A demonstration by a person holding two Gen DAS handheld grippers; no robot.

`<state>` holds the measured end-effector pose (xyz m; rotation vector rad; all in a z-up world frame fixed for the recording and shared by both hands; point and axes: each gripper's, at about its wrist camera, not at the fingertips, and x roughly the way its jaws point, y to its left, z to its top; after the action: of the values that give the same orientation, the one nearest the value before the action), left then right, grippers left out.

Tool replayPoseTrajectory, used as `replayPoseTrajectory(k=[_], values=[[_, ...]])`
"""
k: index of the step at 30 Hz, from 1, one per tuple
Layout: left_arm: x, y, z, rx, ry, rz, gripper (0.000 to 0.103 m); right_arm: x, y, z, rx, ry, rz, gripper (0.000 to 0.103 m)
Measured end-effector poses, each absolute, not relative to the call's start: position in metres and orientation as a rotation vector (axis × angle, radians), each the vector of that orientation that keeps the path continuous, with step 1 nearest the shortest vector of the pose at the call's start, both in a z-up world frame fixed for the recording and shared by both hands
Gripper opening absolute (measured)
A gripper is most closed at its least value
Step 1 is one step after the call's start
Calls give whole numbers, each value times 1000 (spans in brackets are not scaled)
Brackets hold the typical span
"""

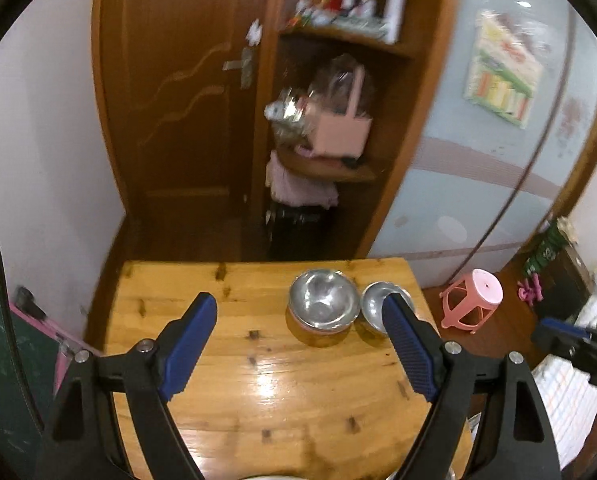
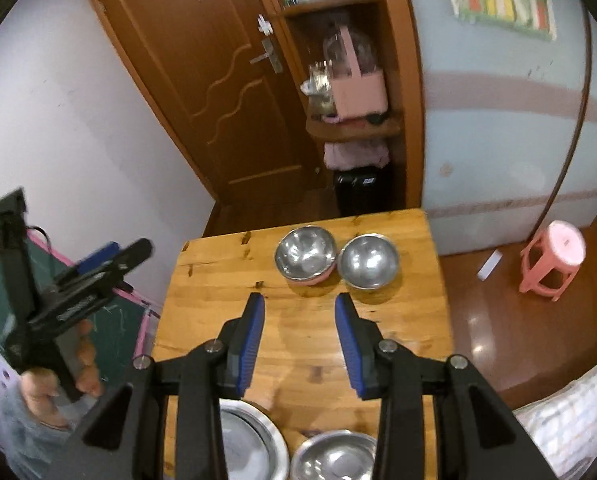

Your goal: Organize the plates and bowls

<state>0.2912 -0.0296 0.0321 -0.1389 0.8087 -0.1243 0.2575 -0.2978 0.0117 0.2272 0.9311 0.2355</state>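
Two steel bowls sit side by side near the far right corner of the wooden counter (image 2: 306, 344). The left one (image 2: 305, 253) rests on something pink, whether a second bowl or a base you cannot tell; the plain steel bowl (image 2: 368, 261) stands just to its right, rims nearly touching.

At the near edge of the counter, seen from your right wrist, a wide steel plate (image 2: 254, 444) lies beside another steel bowl (image 2: 334, 458), both partly hidden behind the black arms of the tool.

Your left gripper (image 1: 298, 336) has its jaws spread wide with nothing between them, only bare counter top below. One blue pad (image 1: 408, 344) overlaps the smaller far bowl in that view, but it hangs above it, not on it.

Your right gripper (image 2: 300, 336) has its jaws at a narrower gap, also empty, raised over the middle of the counter and pointing toward the two far bowls.

Your left hand (image 2: 58, 364) shows in the right wrist view off the counter's left edge, wrapped round the tool's handle.

Beyond the far edge are a brown door (image 2: 202, 92) and open shelves (image 2: 350, 60); a pink stool (image 2: 552, 256) stands on the floor off the right edge.
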Motion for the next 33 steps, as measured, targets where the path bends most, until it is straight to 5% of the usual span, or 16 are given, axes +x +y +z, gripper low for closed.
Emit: replayPoseTrajectory(k=[19, 30, 33], values=[[455, -15, -180, -302, 1134, -156, 75, 427, -262, -147, 290, 1184, 199, 37], [478, -32, -225, -295, 1208, -237, 74, 475, -250, -187, 192, 1219, 166, 37], [482, -34, -235, -307, 1235, -267, 63, 484, -250, -196, 161, 1232, 155, 36]])
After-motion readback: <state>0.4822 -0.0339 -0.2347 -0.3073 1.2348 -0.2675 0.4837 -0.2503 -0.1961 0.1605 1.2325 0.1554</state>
